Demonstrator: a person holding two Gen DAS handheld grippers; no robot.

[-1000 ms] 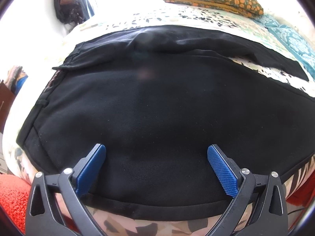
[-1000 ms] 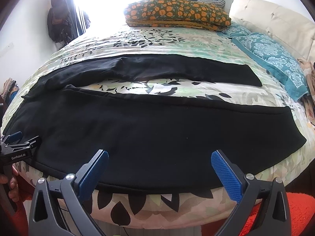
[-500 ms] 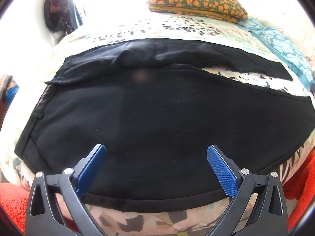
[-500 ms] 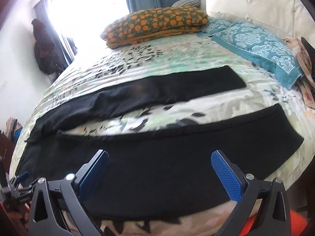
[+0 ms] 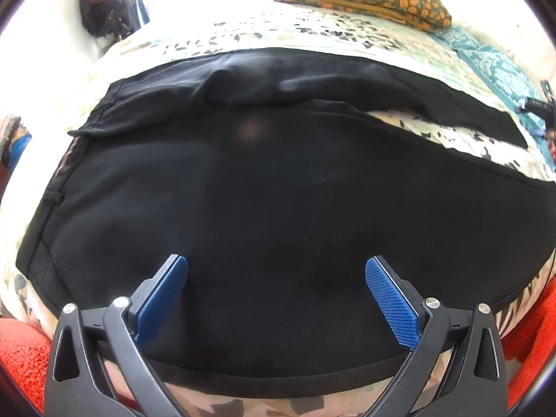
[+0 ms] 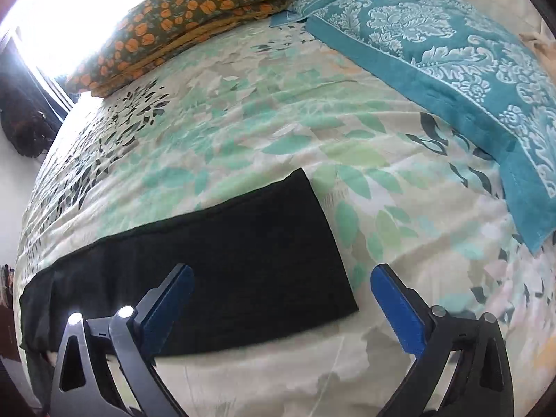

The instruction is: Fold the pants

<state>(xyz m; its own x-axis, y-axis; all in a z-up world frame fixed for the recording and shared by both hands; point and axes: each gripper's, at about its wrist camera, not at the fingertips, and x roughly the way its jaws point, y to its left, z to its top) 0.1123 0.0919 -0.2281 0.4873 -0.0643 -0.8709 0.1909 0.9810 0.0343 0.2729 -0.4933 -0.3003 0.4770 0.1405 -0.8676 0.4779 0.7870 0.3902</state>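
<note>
Leaf-print bedspread (image 6: 278,121) in pale green, teal and cream across the bed. Orange-flowered pillow (image 6: 194,21) on a folded mustard cloth at the far edge, by the bright window (image 6: 69,10). Teal damask towel (image 6: 462,69) along the right side. Dark bags (image 5: 104,7) hanging on the wall. Red-orange rug (image 5: 21,354) below the bed's near edge.

A home bedroom: leaf-print bed (image 6: 243,111), patterned pillows (image 6: 187,21), curtained window (image 6: 52,10)

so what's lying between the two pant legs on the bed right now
Only bare leaf-print bedsheet: in the left wrist view it shows as a wedge between the far leg and the near leg of the pants.
</note>
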